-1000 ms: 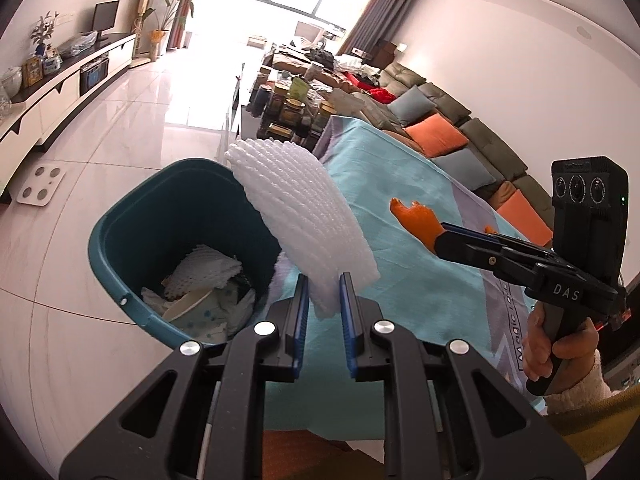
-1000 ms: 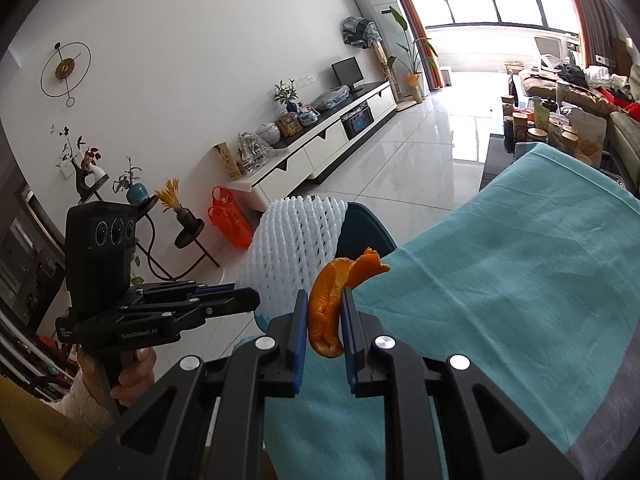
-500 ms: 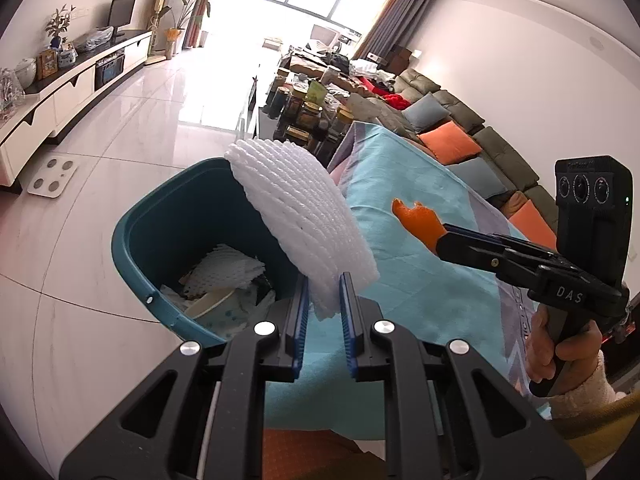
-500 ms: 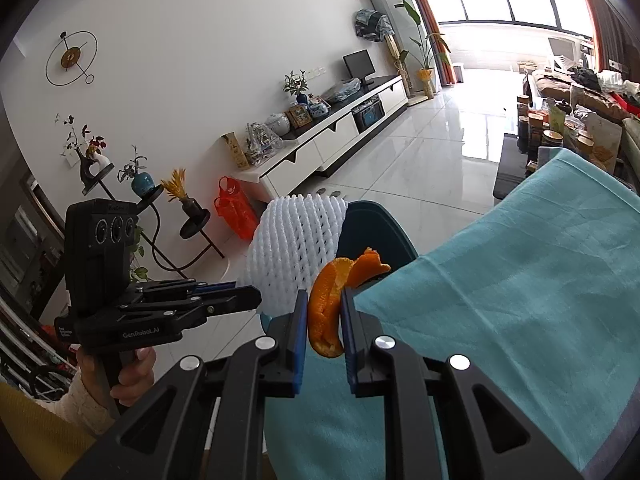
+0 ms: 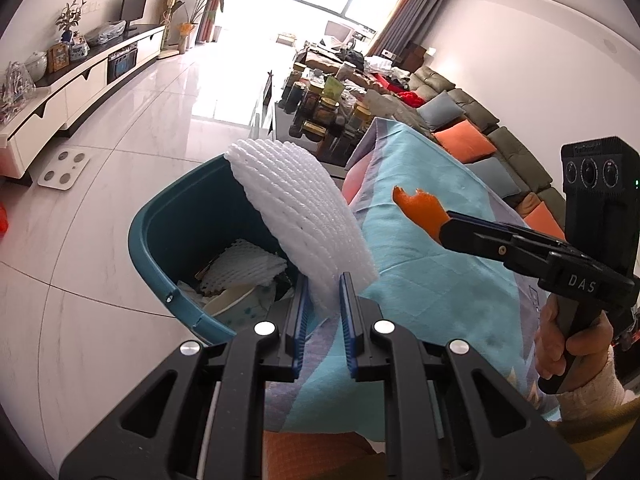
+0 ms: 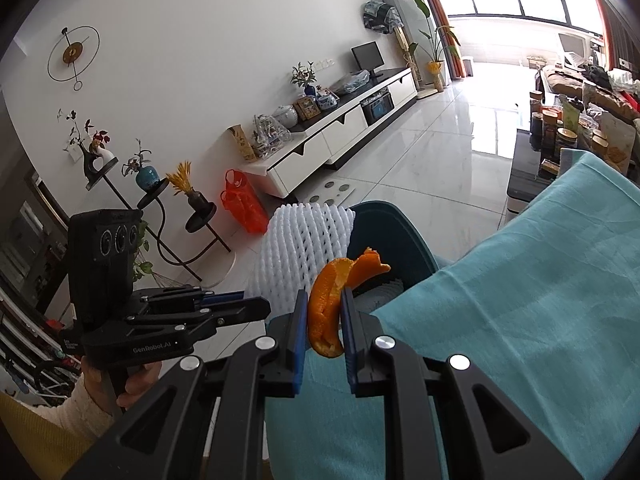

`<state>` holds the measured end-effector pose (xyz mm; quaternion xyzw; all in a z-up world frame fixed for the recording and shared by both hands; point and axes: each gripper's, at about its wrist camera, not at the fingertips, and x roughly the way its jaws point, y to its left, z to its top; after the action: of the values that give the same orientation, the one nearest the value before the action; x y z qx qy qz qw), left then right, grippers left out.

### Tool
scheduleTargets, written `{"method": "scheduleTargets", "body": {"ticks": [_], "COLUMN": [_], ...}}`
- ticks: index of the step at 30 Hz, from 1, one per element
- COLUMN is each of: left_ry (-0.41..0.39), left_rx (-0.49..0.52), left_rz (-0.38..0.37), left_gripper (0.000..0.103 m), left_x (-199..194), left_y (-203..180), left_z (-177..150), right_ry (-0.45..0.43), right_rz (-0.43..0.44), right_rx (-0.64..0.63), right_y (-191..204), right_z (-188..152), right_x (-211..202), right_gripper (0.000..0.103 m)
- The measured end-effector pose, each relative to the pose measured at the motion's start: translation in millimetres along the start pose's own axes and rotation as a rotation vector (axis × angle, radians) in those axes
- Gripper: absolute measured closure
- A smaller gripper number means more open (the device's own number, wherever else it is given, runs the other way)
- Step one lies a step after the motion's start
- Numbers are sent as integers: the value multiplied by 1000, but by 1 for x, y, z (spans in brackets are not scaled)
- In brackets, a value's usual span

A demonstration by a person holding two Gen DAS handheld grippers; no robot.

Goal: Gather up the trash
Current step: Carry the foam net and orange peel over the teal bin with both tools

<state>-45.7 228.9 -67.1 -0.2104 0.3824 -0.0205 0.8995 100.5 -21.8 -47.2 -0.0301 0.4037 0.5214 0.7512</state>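
**A:** Where does the bin sit from each gripper?

**B:** The teal bin [image 5: 160, 240] stands on the floor, tight against the near left edge of the table with the turquoise cloth [image 5: 440, 248]. From the left gripper [image 5: 323, 296] it lies just ahead, below and a little to the left. The right gripper [image 6: 325, 312] is over the cloth, so for that one the bin is ahead and to the left, past the table edge.

**A:** What is each one carrying?

**B:** The left is clamped on the lower end of a white foam net [image 5: 296, 216]. The right is clamped on a curl of orange peel [image 6: 332, 296], which sticks up beyond the fingertips.

**A:** How does the foam lie?

**B:** Its long axis runs up and away from the jaws, leaning left, so its upper half already hangs over the bin's opening, by my reading. Inside I can see another foam net [image 5: 244, 268] and some paper scraps.

**A:** So which hand is nearer?

**B:** The left, I judge. A small push forward and left, then parting the jaws, should drop the foam in. The peel has farther to travel, and the foam stands between it and the bin, so the left should probably go first.
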Motion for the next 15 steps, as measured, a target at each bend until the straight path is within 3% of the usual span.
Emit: {"method": "scheduleTargets", "body": {"ticks": [15], "left_ry": [19], "left_rx": [-24], "left_rz": [32], "left_gripper": [87], "left_x": [10], "left_y": [7], "left_z": [1], "right_ry": [40], "right_rz": [1], "right_rx": [6], "right_y": [-1], "right_z": [12], "right_x": [20], "right_gripper": [88]}}
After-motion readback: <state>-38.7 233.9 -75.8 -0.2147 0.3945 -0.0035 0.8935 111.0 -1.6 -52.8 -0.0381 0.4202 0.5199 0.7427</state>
